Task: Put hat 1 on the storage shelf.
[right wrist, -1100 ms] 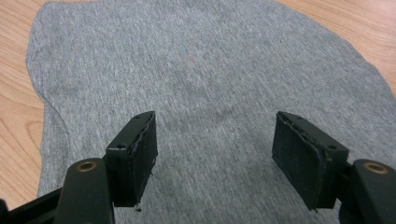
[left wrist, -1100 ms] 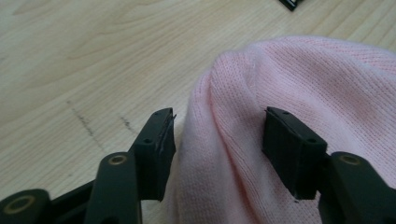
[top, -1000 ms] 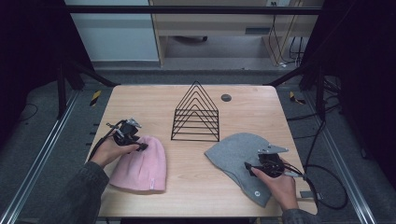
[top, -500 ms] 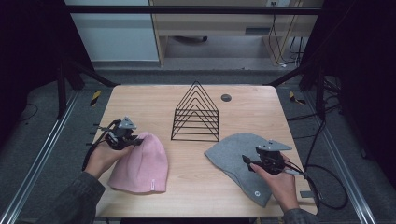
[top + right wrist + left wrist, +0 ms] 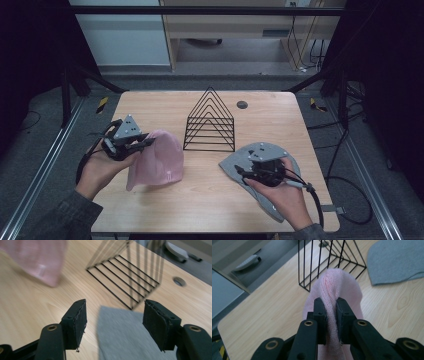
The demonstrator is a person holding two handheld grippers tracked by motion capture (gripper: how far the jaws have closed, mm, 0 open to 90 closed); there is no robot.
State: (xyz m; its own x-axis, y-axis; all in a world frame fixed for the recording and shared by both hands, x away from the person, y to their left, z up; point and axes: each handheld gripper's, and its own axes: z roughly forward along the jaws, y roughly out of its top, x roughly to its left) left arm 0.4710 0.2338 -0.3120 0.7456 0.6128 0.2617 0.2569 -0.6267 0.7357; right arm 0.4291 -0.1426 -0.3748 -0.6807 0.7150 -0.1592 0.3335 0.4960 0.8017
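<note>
A pink knit hat (image 5: 159, 161) hangs lifted off the wooden table (image 5: 210, 205) at the left. My left gripper (image 5: 146, 143) is shut on a fold of it, and its jaws have just been closing on that fold. In the left gripper view the pink hat (image 5: 337, 287) is pinched between the pads of the left gripper (image 5: 329, 305). A grey hat (image 5: 228, 164) lies flat at the right. My right gripper (image 5: 241, 173) hovers above it, open; its jaws have just been closing slightly, with nothing pinched. The grey hat (image 5: 120, 340) lies below the right gripper (image 5: 115, 312).
A black wire rack (image 5: 210, 122) shaped like a row of triangles stands at the table's middle, between the two hats. A round cable hole (image 5: 242, 105) sits behind it. Metal frame rails run along both sides of the table.
My left gripper has risen and taken the pink hat up with it, so the hat now hangs instead of lying flat. The right gripper has lifted off the grey hat.
</note>
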